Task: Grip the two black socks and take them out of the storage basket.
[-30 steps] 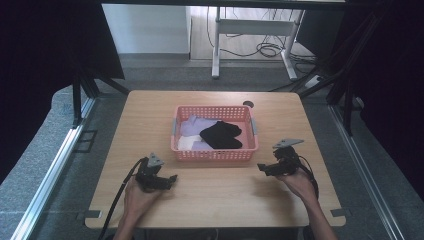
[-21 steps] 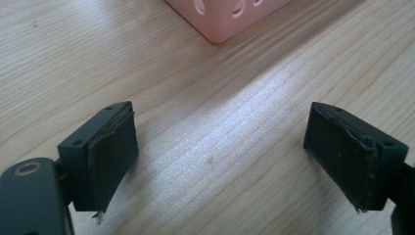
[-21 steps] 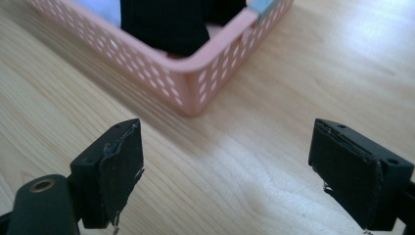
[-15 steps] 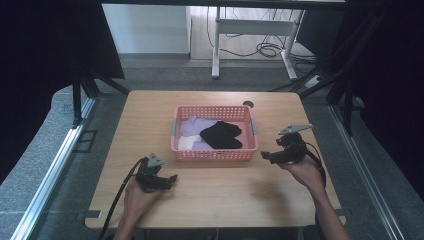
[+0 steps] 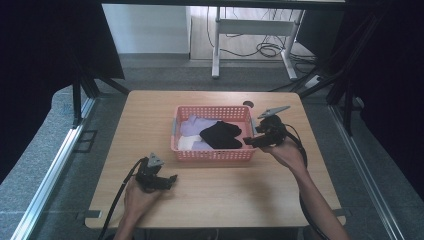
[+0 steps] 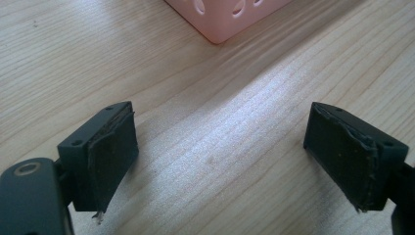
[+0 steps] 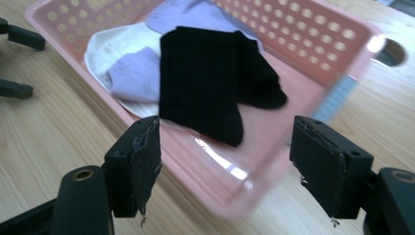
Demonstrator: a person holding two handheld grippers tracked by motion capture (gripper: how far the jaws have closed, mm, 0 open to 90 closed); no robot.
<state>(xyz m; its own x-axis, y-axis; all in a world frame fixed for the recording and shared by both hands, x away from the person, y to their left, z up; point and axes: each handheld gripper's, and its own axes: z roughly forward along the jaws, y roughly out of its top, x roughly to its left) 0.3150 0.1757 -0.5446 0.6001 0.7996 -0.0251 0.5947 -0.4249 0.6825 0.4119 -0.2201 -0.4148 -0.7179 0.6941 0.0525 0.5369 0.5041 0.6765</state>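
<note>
A pink basket [image 5: 212, 155] in the middle of the wooden table holds a black sock [image 5: 220, 135] on top of lavender socks [image 5: 195, 125] and a white one [image 5: 185, 143]. My right gripper [image 5: 251, 137] hovers at the basket's right end and points in over its rim. Its jaws are open and have just been closing, with nothing pinched. In the right gripper view the black sock [image 7: 205, 83] lies beyond that gripper [image 7: 225, 171]. My left gripper [image 5: 170, 181] rests open on the table in front of the basket's left corner [image 6: 230, 14], its jaws [image 6: 230, 156] empty.
A round cable hole [image 5: 248, 104] sits in the table just behind the basket. Bare wood lies in front of and beside the basket. A white desk frame [image 5: 250, 30] and cables stand on the floor beyond the table. Dark curtains hang at both sides.
My right gripper has risen from the table and moved up and inward to the basket's right end. The left gripper has stayed put.
</note>
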